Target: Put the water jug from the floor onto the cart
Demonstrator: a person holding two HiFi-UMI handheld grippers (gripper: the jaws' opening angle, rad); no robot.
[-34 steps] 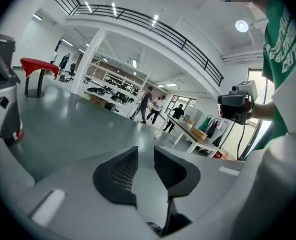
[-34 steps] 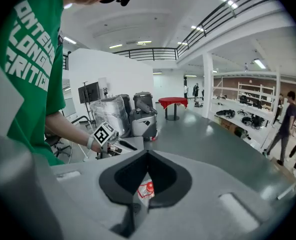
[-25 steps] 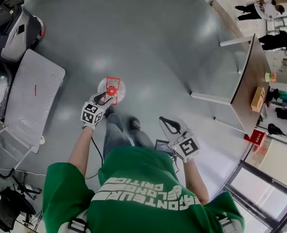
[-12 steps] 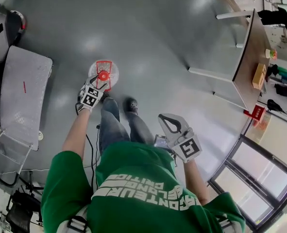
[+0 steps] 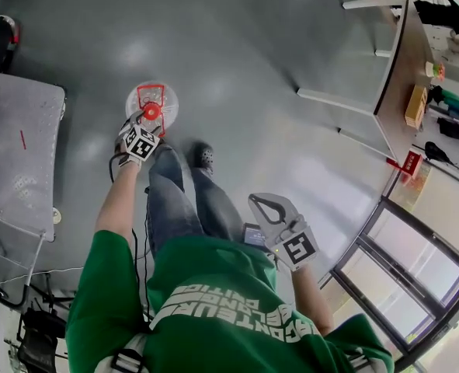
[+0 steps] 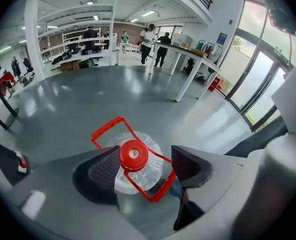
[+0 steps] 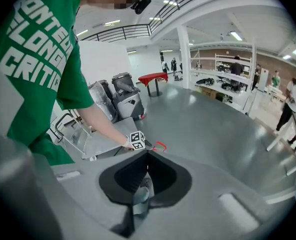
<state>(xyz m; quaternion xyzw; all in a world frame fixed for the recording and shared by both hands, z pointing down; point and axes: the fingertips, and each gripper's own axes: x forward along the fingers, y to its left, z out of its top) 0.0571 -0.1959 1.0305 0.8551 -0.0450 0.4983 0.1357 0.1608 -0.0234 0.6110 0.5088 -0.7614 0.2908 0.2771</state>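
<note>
The water jug (image 5: 152,102) is clear plastic with a red cap and a red handle frame, and it stands upright on the grey floor. My left gripper (image 5: 141,123) hangs just over its near side. In the left gripper view the jug (image 6: 137,166) shows from above between the jaws of the left gripper (image 6: 146,168); they have just been opening, and the red cap sits between the pads without being pressed. My right gripper (image 5: 265,203) is held at my right side, well away from the jug, shut on nothing (image 7: 147,153). The grey flat cart (image 5: 21,152) stands left of the jug.
My own shoes (image 5: 204,157) stand just right of the jug. A table (image 5: 404,61) on white legs, with small items on it, is at the upper right. Glass doors (image 5: 384,286) run along the lower right. A dark machine (image 5: 0,37) sits beyond the cart.
My left gripper has dropped toward the jug and its jaws have spread wider around the cap. My right gripper has shifted slightly and stays shut.
</note>
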